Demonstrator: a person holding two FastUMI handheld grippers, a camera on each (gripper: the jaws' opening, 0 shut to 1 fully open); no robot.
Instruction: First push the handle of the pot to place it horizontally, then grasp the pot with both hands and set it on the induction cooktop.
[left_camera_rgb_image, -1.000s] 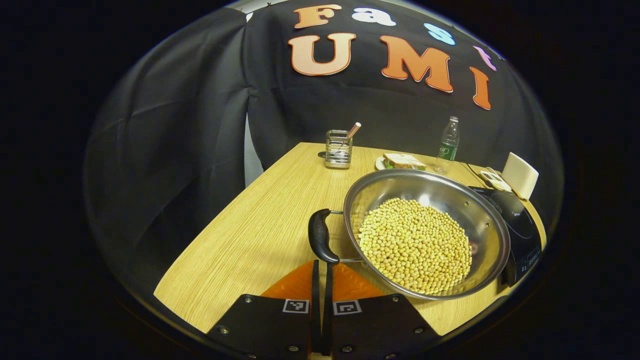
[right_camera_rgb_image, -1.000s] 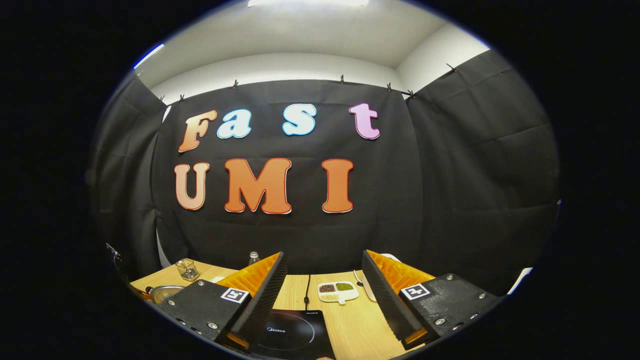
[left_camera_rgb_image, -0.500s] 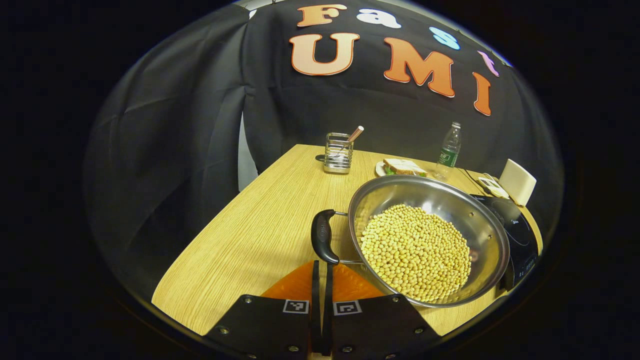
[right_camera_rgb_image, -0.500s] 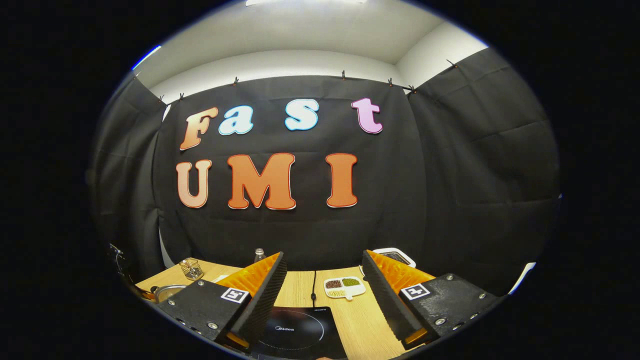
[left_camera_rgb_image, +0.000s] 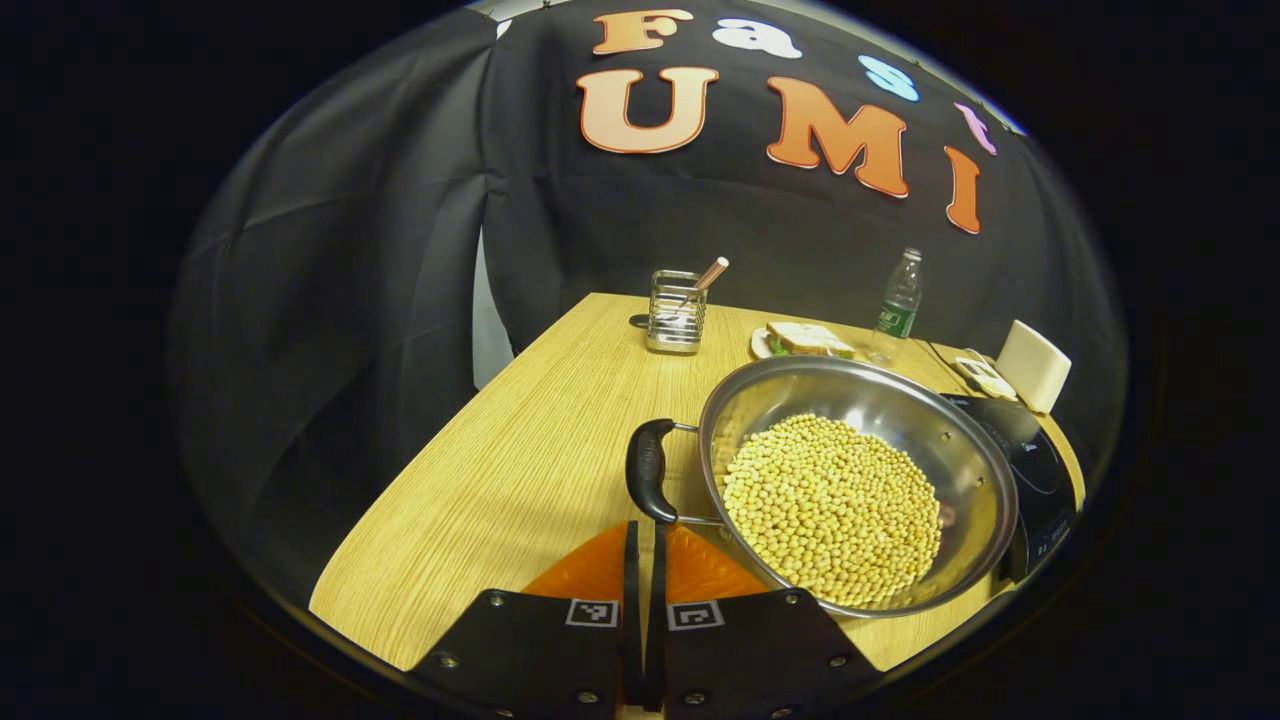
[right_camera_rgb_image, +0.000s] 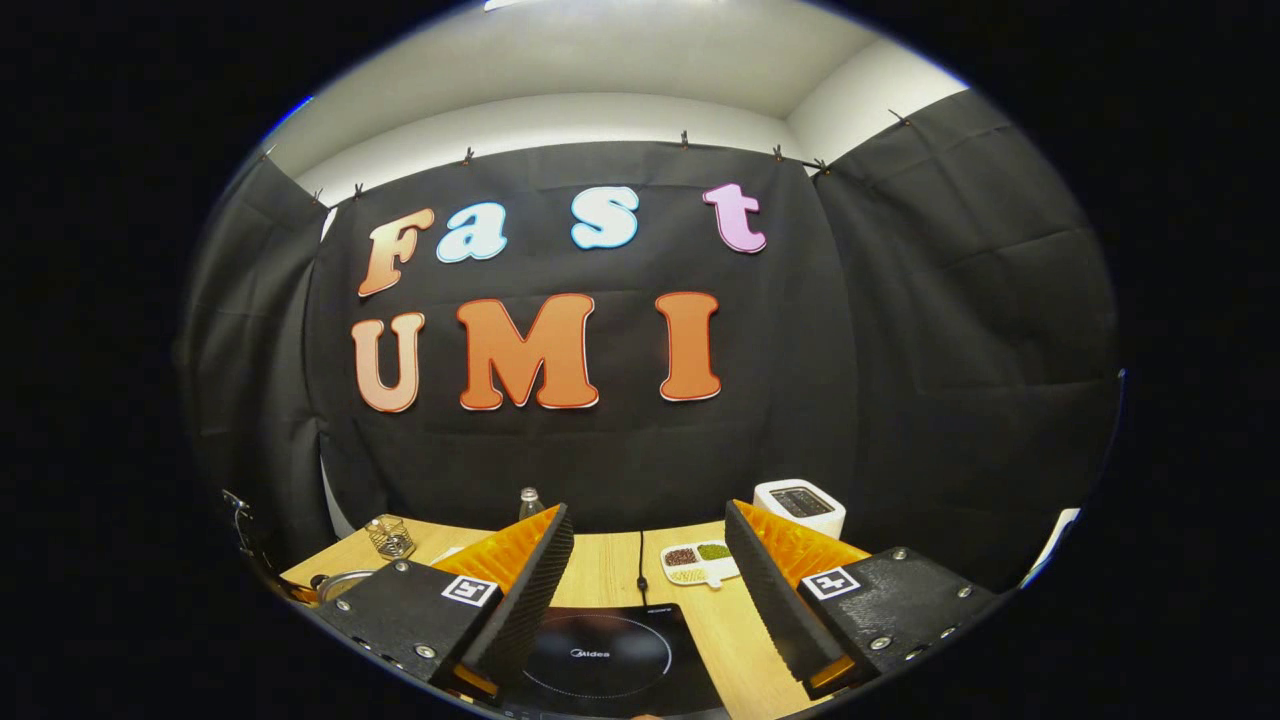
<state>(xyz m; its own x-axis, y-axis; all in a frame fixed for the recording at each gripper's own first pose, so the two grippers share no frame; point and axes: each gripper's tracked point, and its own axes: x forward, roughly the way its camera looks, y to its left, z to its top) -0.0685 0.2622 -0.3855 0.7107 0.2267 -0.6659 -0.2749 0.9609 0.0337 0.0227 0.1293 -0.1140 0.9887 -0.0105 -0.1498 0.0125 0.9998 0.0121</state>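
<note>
**A:** 2 views, so take the left gripper view first. What's there?

**B:** The left gripper (left_camera_rgb_image: 642, 560) has its fingers pressed together, nothing between them, tips just short of the pot's black handle (left_camera_rgb_image: 649, 484). The pot (left_camera_rgb_image: 856, 480) sits on the wooden table (left_camera_rgb_image: 520, 470), full of pale beans (left_camera_rgb_image: 832, 510), with its far rim near the induction cooktop (left_camera_rgb_image: 1035, 470), perhaps overlapping its edge; I cannot tell which. Beyond it stand a wire utensil holder (left_camera_rgb_image: 676, 310), a plate with a sandwich (left_camera_rgb_image: 806, 340) and a water bottle (left_camera_rgb_image: 897, 300).

**A:** And the step, as you judge it?

**B:** Pushing the handle. A closed pair of tips makes a firm blunt pusher. I'd press low on the handle's near end, slowly and sideways, so the pot turns on its base rather than sliding or spilling beans.

**A:** Now the right gripper view.

**B:** The right gripper (right_camera_rgb_image: 648, 580) is spread wide and holds nothing, hanging above the cooktop (right_camera_rgb_image: 610, 655). Behind that are a cable, a small divided dish (right_camera_rgb_image: 700, 562) and a white box (right_camera_rgb_image: 800, 505). The pot's rim (right_camera_rgb_image: 345, 582) peeks in low at the left edge.

**A:** Any advice for it?

**B:** Keep it wide and clear of the turning pot, ready for the opposite side once the handle lies horizontal.
</note>
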